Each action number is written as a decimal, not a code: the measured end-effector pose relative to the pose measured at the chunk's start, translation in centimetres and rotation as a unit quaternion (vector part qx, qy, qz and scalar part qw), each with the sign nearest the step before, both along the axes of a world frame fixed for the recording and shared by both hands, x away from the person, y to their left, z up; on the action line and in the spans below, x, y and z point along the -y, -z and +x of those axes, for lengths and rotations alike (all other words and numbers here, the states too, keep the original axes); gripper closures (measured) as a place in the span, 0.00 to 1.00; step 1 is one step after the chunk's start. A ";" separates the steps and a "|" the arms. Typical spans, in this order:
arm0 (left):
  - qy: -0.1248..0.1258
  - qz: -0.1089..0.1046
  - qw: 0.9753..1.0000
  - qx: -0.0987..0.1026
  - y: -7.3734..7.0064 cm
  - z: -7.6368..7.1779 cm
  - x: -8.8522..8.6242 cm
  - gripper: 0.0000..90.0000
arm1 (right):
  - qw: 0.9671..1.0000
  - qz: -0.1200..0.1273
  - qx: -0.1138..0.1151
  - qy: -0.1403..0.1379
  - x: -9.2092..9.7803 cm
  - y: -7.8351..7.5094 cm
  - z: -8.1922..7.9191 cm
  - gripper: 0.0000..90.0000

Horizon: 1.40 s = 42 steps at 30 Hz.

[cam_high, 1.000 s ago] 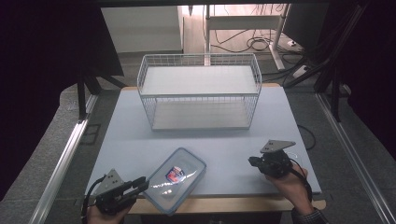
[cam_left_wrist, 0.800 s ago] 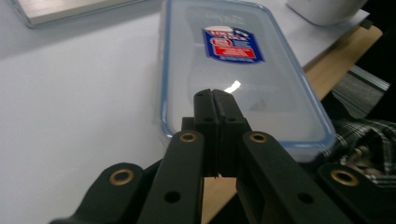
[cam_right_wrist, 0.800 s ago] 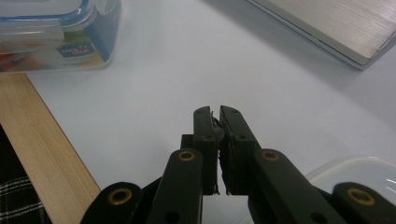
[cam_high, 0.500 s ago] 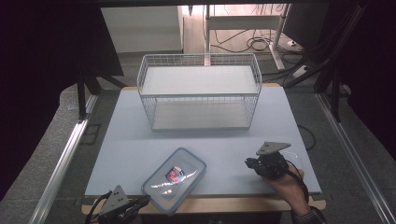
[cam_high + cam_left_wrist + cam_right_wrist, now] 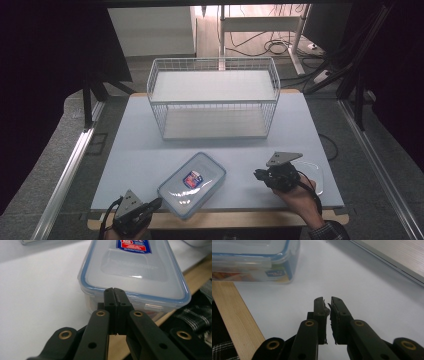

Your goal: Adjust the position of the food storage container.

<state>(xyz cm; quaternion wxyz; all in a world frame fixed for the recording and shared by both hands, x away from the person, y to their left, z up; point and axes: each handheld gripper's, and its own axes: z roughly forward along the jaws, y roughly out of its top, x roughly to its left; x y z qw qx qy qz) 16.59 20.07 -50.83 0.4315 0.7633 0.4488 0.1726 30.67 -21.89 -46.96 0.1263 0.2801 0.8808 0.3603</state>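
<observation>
Near front edge of worktop (image 5: pixel 150 150): lidded container (image 5: pixel 192 184) lies flat, lid on, well short of wire basket (image 5: pixel 214 97). My left hand-held gripper (image 5: pixel 156 202) sits just off container's near corner, jaws pressed together, empty. My right hand-held gripper (image 5: pixel 258 174) rests well right of container, jaws nearly together, empty. Judged step: approach before grasp. Next move calls for opening left jaws, then aligning on container rim.
</observation>
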 end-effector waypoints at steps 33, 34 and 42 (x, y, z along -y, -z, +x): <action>-0.048 0.038 0.998 0.026 -0.1 10.3 1.8 1.00 | 0.999 0.018 -0.035 0.027 -4.6 0.4 2.8 1.00; -0.049 0.035 0.998 0.024 -0.1 11.2 1.8 1.00 | 0.999 0.023 -0.043 0.018 -4.4 0.4 2.3 1.00; -0.038 0.040 0.998 0.015 -0.1 12.6 1.5 0.95 | 0.999 0.003 -0.036 0.016 -1.1 -0.7 -0.1 0.99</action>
